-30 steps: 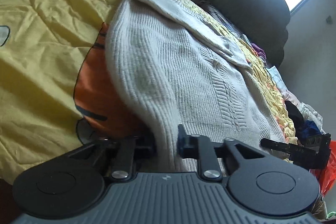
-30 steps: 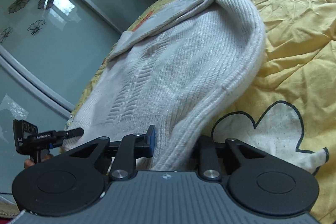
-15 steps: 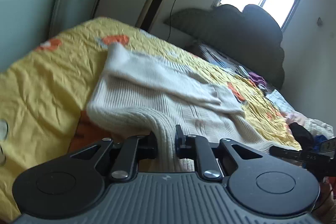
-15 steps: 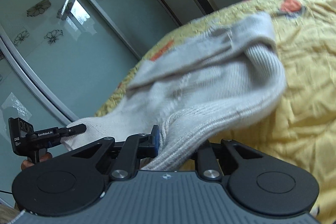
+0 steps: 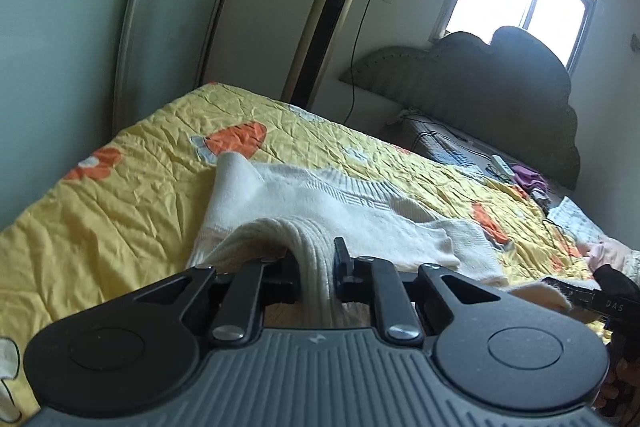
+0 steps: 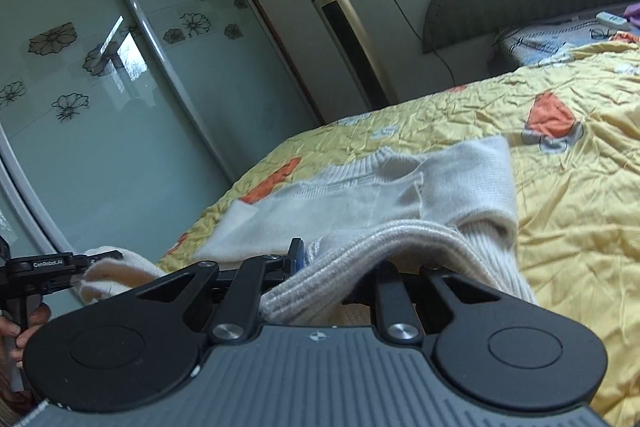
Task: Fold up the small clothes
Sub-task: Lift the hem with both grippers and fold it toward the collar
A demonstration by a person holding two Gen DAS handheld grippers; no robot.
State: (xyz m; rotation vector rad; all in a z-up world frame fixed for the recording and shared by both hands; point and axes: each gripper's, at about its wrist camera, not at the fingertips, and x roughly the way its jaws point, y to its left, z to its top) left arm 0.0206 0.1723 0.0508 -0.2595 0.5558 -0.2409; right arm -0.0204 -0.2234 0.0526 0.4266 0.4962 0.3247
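A cream knitted sweater lies across the yellow quilt, sleeves folded over its body. My left gripper is shut on one corner of the ribbed hem, which is raised off the bed. In the right wrist view my right gripper is shut on the other hem corner of the sweater; the fabric hides its right finger. Each gripper shows in the other's view, pinching cloth: the right gripper at the right edge, the left gripper at the left, held by a hand.
A gold tower fan stands by the wall beyond the bed, its cord plugged in. A dark padded headboard is at the far right, with loose clothes near it. Frosted glass sliding doors run along the bed's left side.
Both grippers have risen with the hem still pinched. The sweater's lower part has lifted off the quilt and both views have tilted up towards the far wall.
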